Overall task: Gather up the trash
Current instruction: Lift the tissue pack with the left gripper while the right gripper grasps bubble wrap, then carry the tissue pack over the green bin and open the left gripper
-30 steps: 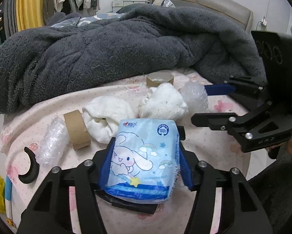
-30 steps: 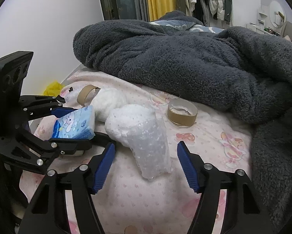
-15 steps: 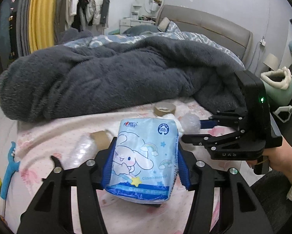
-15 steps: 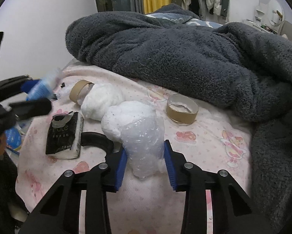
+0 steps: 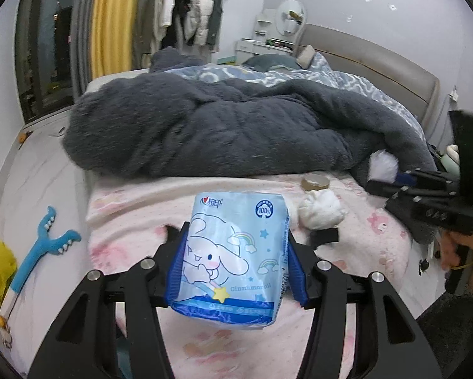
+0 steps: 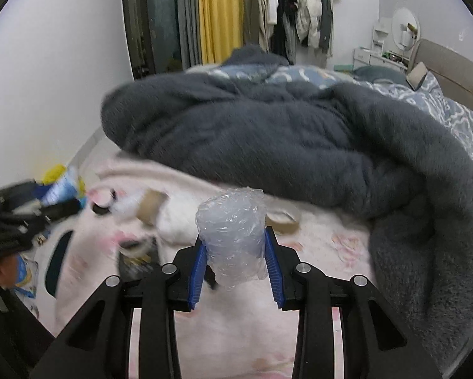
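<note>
Your left gripper [image 5: 235, 263] is clamped on the pale blue tissue packet printed with a cartoon dog [image 5: 233, 255], held clear above the pink patterned bedsheet [image 5: 135, 208]. Your right gripper [image 6: 235, 263] has just closed its jaws on the crumpled wad of clear bubble wrap [image 6: 233, 237], which its blue pads now pinch. So two pieces are in hand; neither is binned yet. Left on the sheet are white crumpled wads [image 5: 321, 210] and a brown cardboard tape ring [image 5: 314, 182]. Only the left view shows the blue toy [image 5: 44, 246] on the floor; no bin appears in either view.
</note>
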Available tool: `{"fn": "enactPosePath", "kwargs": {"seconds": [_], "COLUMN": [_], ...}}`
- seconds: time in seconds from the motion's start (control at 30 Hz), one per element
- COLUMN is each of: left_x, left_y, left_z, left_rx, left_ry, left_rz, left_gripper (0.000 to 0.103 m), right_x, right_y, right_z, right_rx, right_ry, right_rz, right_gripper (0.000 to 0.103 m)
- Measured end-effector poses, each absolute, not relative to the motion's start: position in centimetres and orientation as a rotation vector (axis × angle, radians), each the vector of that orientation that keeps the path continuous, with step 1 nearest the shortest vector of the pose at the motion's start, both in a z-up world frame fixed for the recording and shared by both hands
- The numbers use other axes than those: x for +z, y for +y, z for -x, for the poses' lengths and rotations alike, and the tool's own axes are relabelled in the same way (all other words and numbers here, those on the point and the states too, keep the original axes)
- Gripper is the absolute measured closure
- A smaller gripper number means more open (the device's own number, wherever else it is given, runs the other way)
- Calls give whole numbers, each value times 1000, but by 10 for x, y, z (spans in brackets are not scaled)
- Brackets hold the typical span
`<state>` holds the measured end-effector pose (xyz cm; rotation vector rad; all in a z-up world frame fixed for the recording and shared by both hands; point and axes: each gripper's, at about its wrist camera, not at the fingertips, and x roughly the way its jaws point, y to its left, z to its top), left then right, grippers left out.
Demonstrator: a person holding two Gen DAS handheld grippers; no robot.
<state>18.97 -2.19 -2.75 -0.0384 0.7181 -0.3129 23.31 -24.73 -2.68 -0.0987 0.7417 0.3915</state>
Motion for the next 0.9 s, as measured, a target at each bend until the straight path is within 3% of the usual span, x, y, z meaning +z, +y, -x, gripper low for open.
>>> {"fn": "enactPosePath", "kwargs": {"seconds": [0.9], "left_x": [-82], "left_y": [141], "left_z": [-149], "left_rx": [22], "left_ry": [852], "left_rz": [109], "left_gripper": [46], "right_x": [-24], "right_y": [-80], "right_z": [-226], "right_rx": [648], "right_ry": [767], "right_rz": [65], "right_gripper": [68]}}
